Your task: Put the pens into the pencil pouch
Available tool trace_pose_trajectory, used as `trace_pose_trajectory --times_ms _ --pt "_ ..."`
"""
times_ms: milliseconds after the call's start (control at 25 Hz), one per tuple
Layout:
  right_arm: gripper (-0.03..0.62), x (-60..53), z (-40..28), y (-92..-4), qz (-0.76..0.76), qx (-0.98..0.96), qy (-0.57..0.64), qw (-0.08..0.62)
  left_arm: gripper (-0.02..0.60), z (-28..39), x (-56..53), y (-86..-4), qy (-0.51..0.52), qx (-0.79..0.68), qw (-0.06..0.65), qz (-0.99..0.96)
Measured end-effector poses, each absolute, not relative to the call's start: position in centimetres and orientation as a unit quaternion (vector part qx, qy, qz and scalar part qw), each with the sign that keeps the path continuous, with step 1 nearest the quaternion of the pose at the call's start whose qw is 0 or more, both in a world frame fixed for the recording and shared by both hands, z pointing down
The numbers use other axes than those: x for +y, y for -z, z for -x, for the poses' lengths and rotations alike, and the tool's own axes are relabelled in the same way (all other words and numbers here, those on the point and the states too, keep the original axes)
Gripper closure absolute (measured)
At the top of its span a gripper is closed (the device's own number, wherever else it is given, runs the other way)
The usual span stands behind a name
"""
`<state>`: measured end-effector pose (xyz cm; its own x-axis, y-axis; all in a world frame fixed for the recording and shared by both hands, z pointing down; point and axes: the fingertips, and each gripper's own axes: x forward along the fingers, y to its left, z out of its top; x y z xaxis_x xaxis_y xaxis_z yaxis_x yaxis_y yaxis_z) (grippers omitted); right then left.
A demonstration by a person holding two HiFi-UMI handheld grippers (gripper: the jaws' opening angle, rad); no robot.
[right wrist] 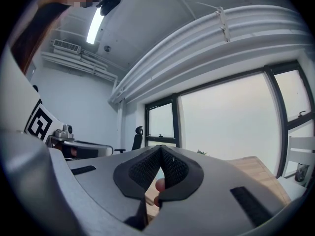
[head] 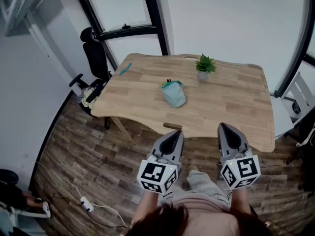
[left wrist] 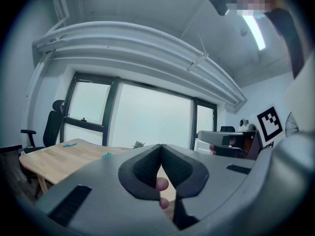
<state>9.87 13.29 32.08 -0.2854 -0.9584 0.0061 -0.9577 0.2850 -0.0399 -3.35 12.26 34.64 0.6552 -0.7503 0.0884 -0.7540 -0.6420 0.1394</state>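
Here, seen steeply from above, a person stands at the 6 o'clock edge of a light wooden table (head: 236,97), holding a two-jaw gripper in each hand. The left gripper (head: 174,133) and right gripper (head: 224,127) point level towards the table, side by side, just short of its near edge. Each gripper's own view shows its jaws pressed together with nothing between them.

A pale blue pencil pouch (head: 173,94) lies near the middle of the table, well apart from both grippers. Small dark tips show at its far end, too small to identify. A teal pen (head: 125,69) lies towards 10 o'clock, near the far left corner. A small potted plant (head: 205,66) stands towards 1 o'clock. A black office chair (head: 96,58) sits beyond the table's left corner.
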Motion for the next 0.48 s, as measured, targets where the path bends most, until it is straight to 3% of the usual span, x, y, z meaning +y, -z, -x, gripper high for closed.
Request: trace_pose_trajectory --times_ms 480 --pt "0.594 11.8 -10.3 -32.1 0.594 0.804 0.022 0.013 0.58 2.2 10.7 -34.7 -0.016 -0.402 0.083 -0.912"
